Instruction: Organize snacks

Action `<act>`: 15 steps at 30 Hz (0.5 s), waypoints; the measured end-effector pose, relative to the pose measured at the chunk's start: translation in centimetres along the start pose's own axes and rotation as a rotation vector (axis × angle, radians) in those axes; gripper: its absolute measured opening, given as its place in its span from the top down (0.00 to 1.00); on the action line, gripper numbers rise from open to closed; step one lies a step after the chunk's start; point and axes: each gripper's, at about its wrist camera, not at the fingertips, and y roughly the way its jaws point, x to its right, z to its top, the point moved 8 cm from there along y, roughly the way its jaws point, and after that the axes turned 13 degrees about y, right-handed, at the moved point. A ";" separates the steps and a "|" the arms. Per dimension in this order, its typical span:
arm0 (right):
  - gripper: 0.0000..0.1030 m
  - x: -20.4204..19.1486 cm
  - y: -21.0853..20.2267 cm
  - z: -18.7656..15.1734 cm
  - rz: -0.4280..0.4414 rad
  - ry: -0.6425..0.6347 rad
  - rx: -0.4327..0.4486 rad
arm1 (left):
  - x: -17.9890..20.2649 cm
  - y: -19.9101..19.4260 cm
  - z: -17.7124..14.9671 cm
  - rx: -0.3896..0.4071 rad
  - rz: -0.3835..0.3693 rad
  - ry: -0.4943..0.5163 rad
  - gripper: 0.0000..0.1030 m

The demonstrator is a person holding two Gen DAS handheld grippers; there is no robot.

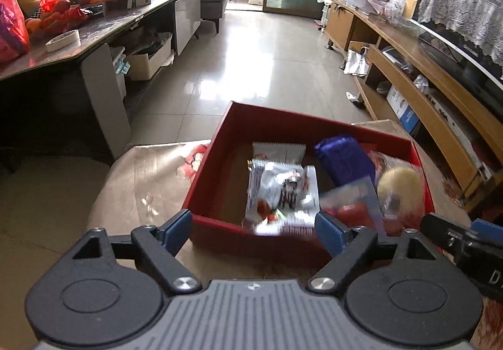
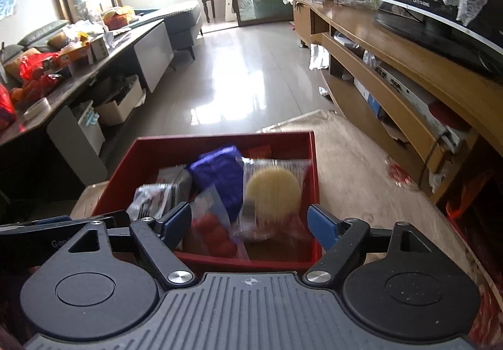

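A red box stands on a cardboard-covered surface and holds several snack packets: a white and silver packet, a purple packet, a clear packet with a round yellow cake and a packet with red contents. My left gripper is open and empty at the box's near edge. My right gripper is open and empty over the box's near side, just before the cake packet. The right gripper's body also shows at the right of the left wrist view.
A dark table with red bags and boxes runs along the left. A wooden TV cabinet runs along the right. Tiled floor lies beyond the box. Brown cardboard surrounds the box.
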 end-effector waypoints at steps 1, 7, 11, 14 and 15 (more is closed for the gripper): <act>0.17 0.0 -0.3 -0.4 -0.001 -0.003 -0.003 | 0.1 -0.5 -0.3 0.007 0.006 0.012 0.17; 0.17 0.8 -2.2 -3.1 -0.017 -0.003 -0.015 | 1.3 -3.5 -2.5 0.065 0.037 0.090 0.01; 0.16 1.5 -3.3 -4.4 -0.033 -0.005 -0.012 | 1.4 -5.5 -3.7 0.107 0.059 0.111 0.00; 0.16 2.3 -4.2 -5.1 -0.035 0.008 -0.011 | 1.4 -6.3 -4.5 0.114 0.035 0.098 0.00; 0.16 2.5 -4.4 -5.3 -0.037 0.012 -0.012 | 1.4 -6.4 -4.9 0.109 0.026 0.091 0.00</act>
